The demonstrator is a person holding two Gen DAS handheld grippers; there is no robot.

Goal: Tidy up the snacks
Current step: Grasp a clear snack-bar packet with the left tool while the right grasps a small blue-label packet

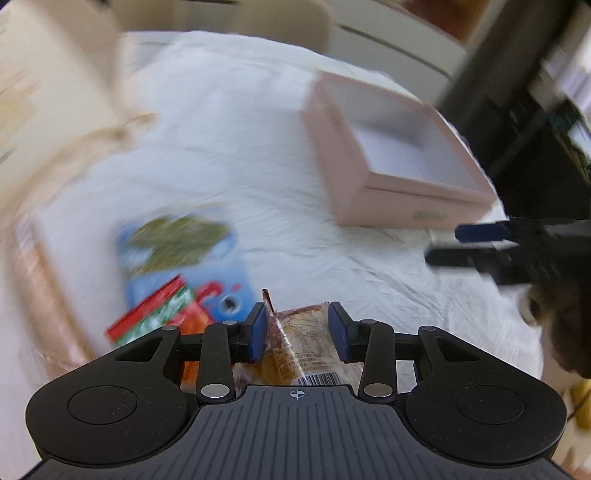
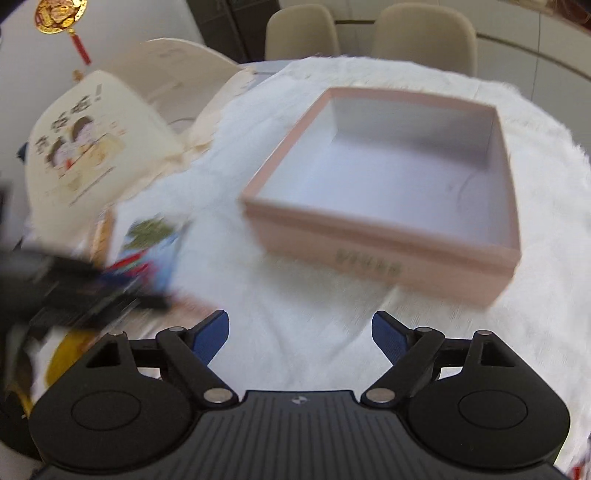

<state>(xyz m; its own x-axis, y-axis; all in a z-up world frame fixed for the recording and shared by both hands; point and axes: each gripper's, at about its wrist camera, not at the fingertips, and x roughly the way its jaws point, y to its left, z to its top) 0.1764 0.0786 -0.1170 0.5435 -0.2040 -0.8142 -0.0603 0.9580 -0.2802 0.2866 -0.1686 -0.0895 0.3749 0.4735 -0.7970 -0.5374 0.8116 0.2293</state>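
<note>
My left gripper (image 1: 298, 325) is shut on a clear snack packet (image 1: 303, 350) with brown print and a barcode, held above the white cloth. Left of it lie a blue snack bag (image 1: 177, 258) and a red-green packet (image 1: 155, 317), blurred. An empty pink box (image 1: 388, 155) sits ahead to the right; it also shows in the right wrist view (image 2: 388, 236). My right gripper (image 2: 300, 332) is open and empty over the cloth in front of the box. It shows as a dark shape in the left wrist view (image 1: 461, 243).
A white cloth (image 2: 295, 295) covers the table. A cream bag with cartoon print (image 2: 96, 140) stands at the left. A pink tray edge (image 1: 33, 280) lies at the left. Two beige chairs (image 2: 369, 33) stand behind the table.
</note>
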